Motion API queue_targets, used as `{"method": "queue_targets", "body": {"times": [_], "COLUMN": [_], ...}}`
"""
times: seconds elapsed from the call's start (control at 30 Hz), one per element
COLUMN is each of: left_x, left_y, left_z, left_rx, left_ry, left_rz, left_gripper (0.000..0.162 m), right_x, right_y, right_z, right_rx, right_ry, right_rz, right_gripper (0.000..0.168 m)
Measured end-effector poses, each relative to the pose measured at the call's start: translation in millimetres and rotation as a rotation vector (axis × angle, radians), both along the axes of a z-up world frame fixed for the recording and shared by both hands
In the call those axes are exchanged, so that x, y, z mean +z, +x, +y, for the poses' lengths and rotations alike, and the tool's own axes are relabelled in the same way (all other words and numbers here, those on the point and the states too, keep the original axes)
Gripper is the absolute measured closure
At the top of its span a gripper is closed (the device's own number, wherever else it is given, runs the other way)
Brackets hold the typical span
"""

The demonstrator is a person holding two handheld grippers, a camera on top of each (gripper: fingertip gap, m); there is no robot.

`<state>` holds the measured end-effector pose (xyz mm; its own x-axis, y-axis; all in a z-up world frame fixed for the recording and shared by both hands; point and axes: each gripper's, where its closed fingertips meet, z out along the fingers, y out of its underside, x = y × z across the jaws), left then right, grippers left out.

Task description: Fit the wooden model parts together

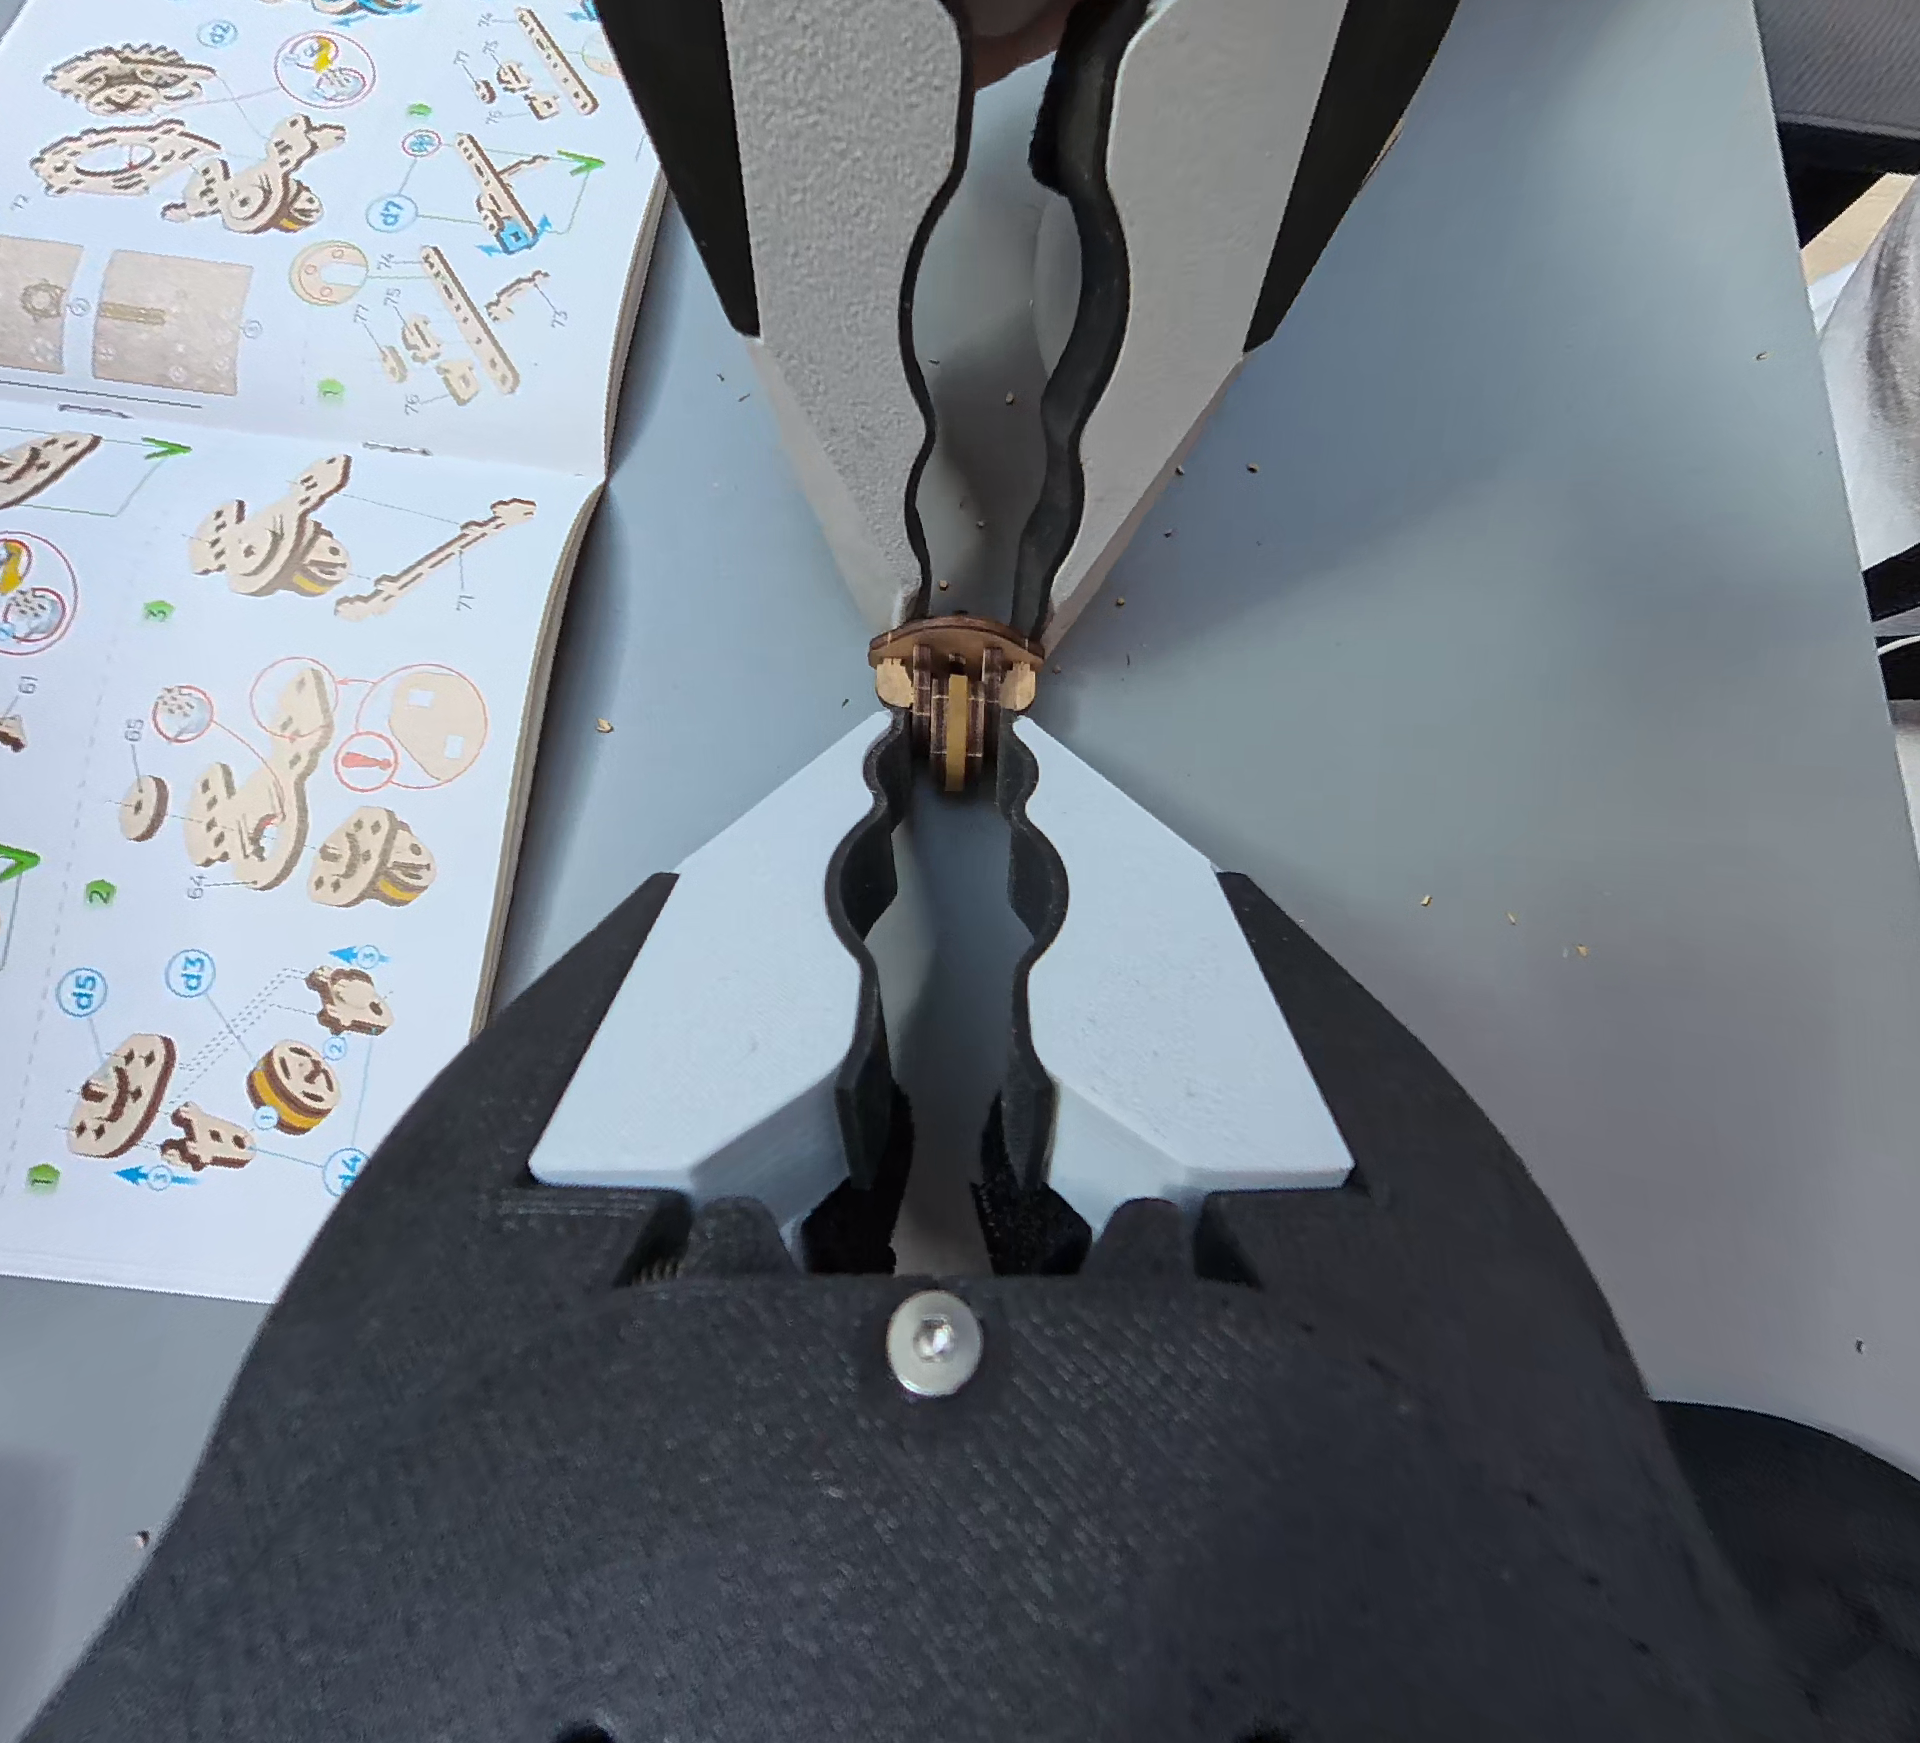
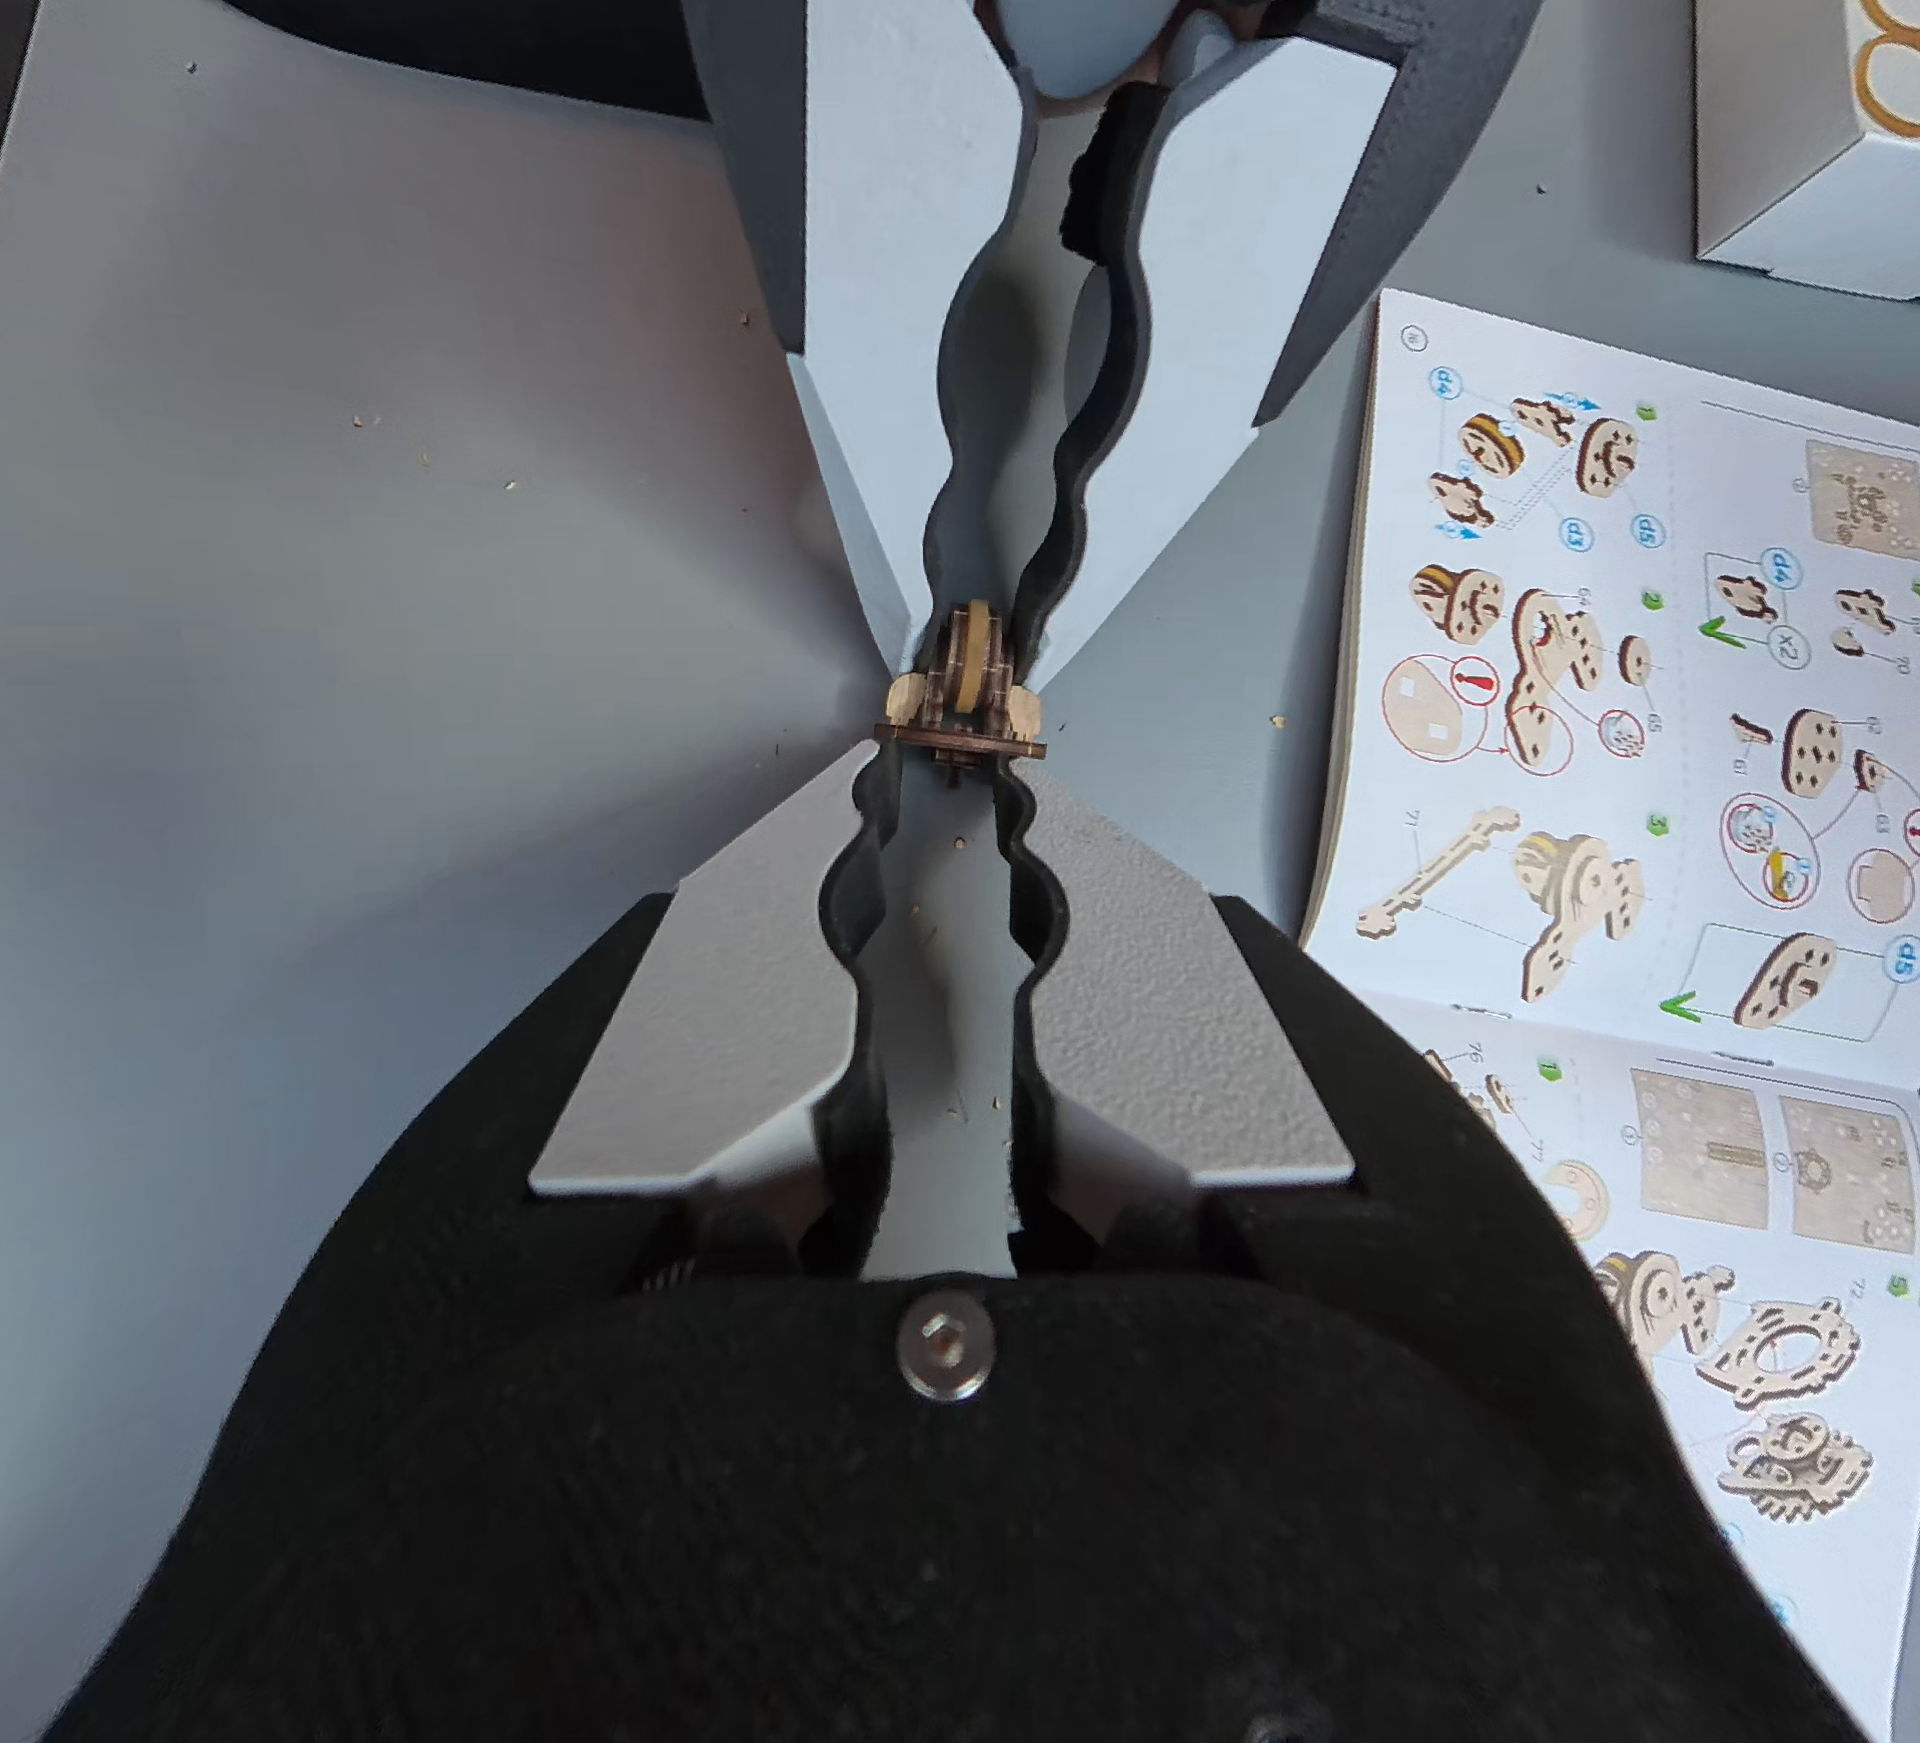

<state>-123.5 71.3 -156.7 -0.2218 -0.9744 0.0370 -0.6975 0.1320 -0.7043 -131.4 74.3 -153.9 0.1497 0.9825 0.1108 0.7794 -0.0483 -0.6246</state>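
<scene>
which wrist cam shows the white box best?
Right wrist view: the white box sits at its top right corner, beyond the instruction booklet. The left wrist view does not show the box, only the booklet on its left side.

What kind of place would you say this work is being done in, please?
Probably an office or hobby desk: a plain grey tabletop strewn with wood crumbs, an open instruction booklet for a wooden model kit, a white box, and what looks like a dark office chair beside it.

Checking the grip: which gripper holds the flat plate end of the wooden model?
The right gripper: it pinches the flat plate, while the left gripper clamps the wheel end of the wooden model.
</scene>
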Motion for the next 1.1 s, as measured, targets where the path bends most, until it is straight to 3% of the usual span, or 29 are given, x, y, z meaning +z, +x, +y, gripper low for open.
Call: {"method": "queue_targets", "body": {"times": [0.37, 0.57, 1.1], "left_x": [0, -1, -1], "left_y": [-1, 0, 1], "left_z": [0, 1, 1], "left_rx": [-0.036, -0.024, -0.019], "left_ry": [0.006, 0.02, 0.027], "left_rz": [-0.009, -0.04, -0.043], "left_gripper": [0.149, 0.148, 0.148], "right_x": [-1, -1, 0], "right_y": [1, 6, 7], "right_z": [0, 0, 2], "right_rx": [0.016, -0.078, -0.067], "right_ry": [0.018, -0.079, -0.009], "right_rz": [-0.024, 0.109, 0.137], "right_gripper": [0.158, 0.152, 0.153]}}
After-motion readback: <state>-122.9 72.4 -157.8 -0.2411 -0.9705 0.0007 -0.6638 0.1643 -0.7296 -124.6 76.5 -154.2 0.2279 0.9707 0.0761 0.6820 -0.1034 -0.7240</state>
